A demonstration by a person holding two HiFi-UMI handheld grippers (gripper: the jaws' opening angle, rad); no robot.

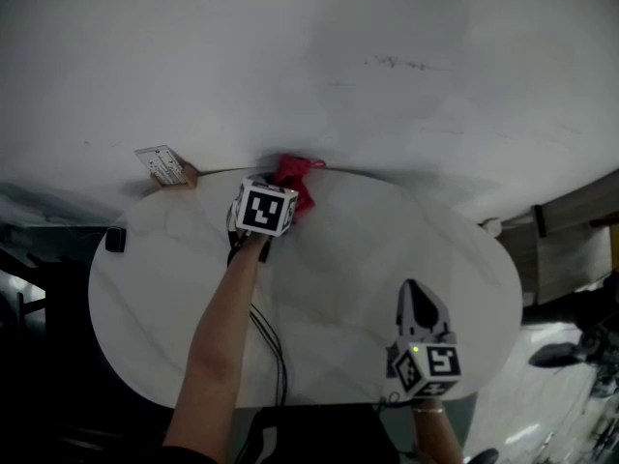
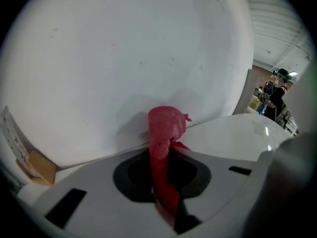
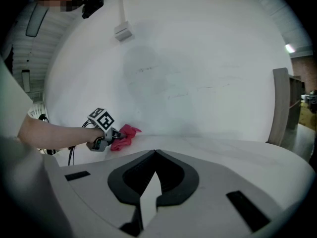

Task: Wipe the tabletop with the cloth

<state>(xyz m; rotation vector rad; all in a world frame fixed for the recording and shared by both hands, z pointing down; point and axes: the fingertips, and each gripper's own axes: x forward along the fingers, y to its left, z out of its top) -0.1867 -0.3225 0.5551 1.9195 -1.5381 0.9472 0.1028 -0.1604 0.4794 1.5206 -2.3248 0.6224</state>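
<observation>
The red cloth (image 1: 295,178) sits at the far edge of the round white tabletop (image 1: 358,249), right where that edge meets the white wall (image 1: 319,56). The left gripper (image 1: 288,207) reaches out to it on a bare forearm (image 1: 218,351). Its fingers (image 2: 94,192) are clamped on the cloth: a twisted strip runs down between them, and a bunched end stands up beyond the tips, in front of the wall.

The right gripper (image 1: 415,296) is well apart from the cloth, over the near right part of the tabletop and pointing toward the far edge. Its fingers (image 3: 213,182) are together at the tips with nothing between them — only a sliver of white tabletop shows through the gap behind the tips.

At the far left edge a white card (image 1: 160,164) leans by the wall, touching a small brown block (image 1: 186,174). A small black thing (image 1: 116,240) lies at the left edge; what it is cannot be made out. A dark cable (image 1: 273,341) trails from the left gripper back across the tabletop to the near edge, beside the forearm.

In the left gripper view a person (image 2: 278,90) stands far off past the right end of the wall.
</observation>
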